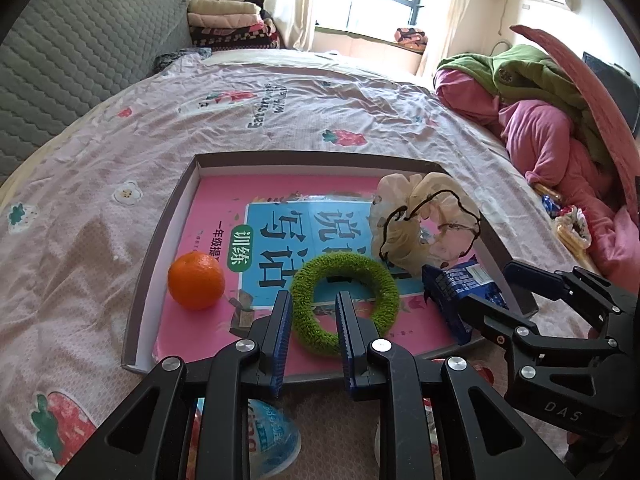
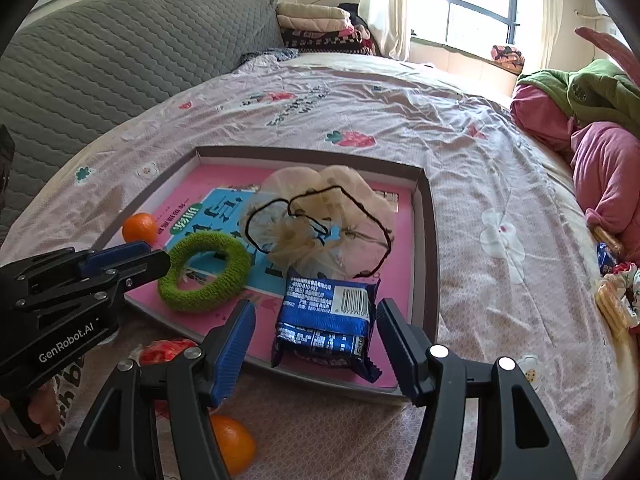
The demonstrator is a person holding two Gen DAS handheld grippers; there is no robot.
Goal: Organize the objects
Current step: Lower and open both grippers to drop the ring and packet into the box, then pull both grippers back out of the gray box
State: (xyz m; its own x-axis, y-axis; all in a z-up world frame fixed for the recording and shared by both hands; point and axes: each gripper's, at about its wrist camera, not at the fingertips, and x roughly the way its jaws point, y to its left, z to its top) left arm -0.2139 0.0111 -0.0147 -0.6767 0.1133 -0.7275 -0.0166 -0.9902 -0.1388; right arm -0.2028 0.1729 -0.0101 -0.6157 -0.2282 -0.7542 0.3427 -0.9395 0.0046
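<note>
A shallow cardboard tray [image 1: 312, 156] [image 2: 304, 150] lies on the bed with a pink and blue book as its floor. In it are an orange [image 1: 196, 286] [image 2: 139, 227], a fuzzy green ring [image 1: 348, 266] [image 2: 236, 268], a cream mesh pouch [image 1: 416, 220] [image 2: 320, 220] and a blue snack packet [image 1: 460, 292] [image 2: 328, 320]. My left gripper [image 1: 314, 296] [image 2: 160, 258] straddles the ring's near band, its jaws narrowly apart; the ring lies flat and unsqueezed. My right gripper [image 2: 316, 308] [image 1: 492, 284] stands open around the packet, with gaps on both sides.
On the bed in front of the tray lie a second orange [image 2: 232, 444], a red packet [image 2: 168, 350] and a blue-white plastic cup [image 1: 272, 440]. Pink and green clothes [image 1: 540, 120] pile up on the right, with snacks [image 2: 612, 292] below. A grey headboard [image 1: 80, 60] stands on the left.
</note>
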